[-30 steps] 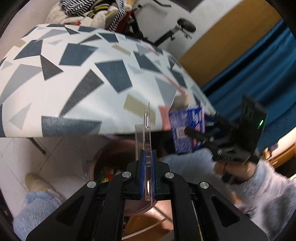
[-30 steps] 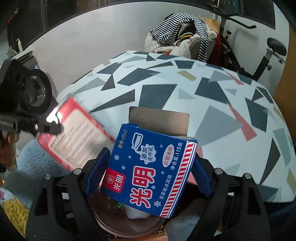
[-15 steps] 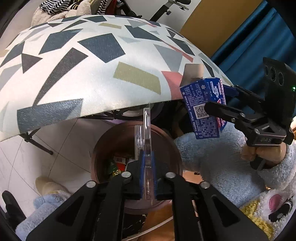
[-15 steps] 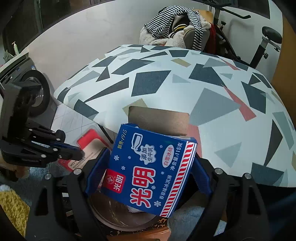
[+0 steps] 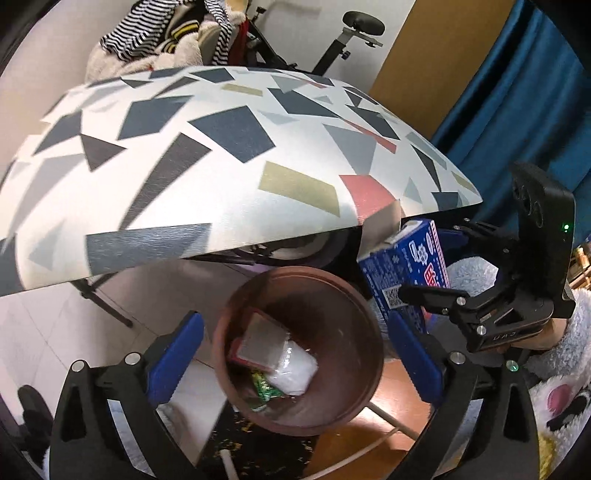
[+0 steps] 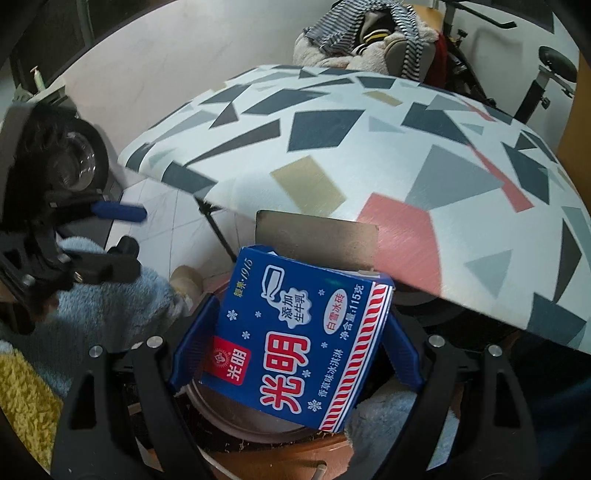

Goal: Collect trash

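Note:
My left gripper (image 5: pixel 295 358) hangs over a round brown bin (image 5: pixel 354 295), its jaws opening wide with nothing between them. In the bin lie a red-edged blister pack (image 5: pixel 258 339), a white plastic bag (image 5: pixel 295 369) and a green wrapper (image 5: pixel 264 387). My right gripper (image 6: pixel 295 343) is shut on a blue ice-cream carton (image 6: pixel 295 325) with its top flap open, held just above the bin's rim (image 6: pixel 236 424). The left wrist view shows the carton (image 5: pixel 406 273) at the bin's right edge. In the right wrist view the left gripper (image 6: pixel 122 236) is at the far left.
A table with a geometric-patterned cloth (image 5: pixel 221 147) overhangs the bin from behind. Beyond it are a pile of striped clothes (image 5: pixel 166 37) and an exercise bike (image 5: pixel 351 29). A blue curtain (image 5: pixel 517 110) hangs at the right. Fluffy sleeves (image 6: pixel 110 306) flank the bin on the tiled floor (image 5: pixel 55 314).
The left gripper has opened from shut, and the clear blister pack it held now lies in the bin. The right gripper has sunk toward the bin with the carton.

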`<state>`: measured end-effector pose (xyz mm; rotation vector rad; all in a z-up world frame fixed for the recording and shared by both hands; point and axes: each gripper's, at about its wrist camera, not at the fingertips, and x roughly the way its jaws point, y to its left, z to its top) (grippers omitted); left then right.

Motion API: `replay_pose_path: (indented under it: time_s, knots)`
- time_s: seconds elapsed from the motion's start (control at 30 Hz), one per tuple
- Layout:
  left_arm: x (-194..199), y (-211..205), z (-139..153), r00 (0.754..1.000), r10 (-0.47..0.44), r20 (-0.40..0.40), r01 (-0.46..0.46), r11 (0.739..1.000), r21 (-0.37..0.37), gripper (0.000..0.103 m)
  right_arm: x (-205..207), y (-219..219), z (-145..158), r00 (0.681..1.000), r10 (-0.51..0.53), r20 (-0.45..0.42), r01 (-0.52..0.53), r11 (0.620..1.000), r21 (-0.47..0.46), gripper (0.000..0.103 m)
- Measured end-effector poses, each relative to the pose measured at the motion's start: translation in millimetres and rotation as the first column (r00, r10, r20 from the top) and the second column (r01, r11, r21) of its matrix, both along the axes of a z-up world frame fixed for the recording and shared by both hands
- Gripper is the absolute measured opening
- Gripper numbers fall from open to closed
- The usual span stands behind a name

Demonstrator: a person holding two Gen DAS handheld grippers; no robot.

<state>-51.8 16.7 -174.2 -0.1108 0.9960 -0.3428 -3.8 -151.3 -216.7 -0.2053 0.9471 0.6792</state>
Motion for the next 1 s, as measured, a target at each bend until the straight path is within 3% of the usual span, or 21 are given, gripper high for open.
replay_pose_path:
  time_s: [0.37,0.5,0.77,0.93,1.0]
  knots:
    - [-14,37,4,0.988,0.153,0.035,-0.153,0.988,0.002,0.097,-7,17,-13,0.996,0.078,-0.042,-0.079,0.996,-0.043,0.085]
    - [-15,49,5,0.977,0.205,0.050,-0.205,0.979,0.003,0.097,-6,19,-15,0.996,0.072,-0.043,-0.074,0.996,-0.047,0.097]
    - [-14,51,7,0.971,0.227,0.078,-0.228,0.974,0.006,0.097,2,7,-8,1.000,0.000,-0.028,0.000,1.000,-0.025,0.097]
    - [-5,44,16,0.978,0.196,0.078,-0.196,0.981,-0.001,0.097,12,-5,11,0.998,-0.053,0.015,0.053,0.999,-0.004,0.097]
    - [0,38,23,0.979,0.180,0.093,-0.184,0.982,0.037,0.097,18,-9,21,0.997,-0.072,0.032,0.071,0.997,0.008,0.097]
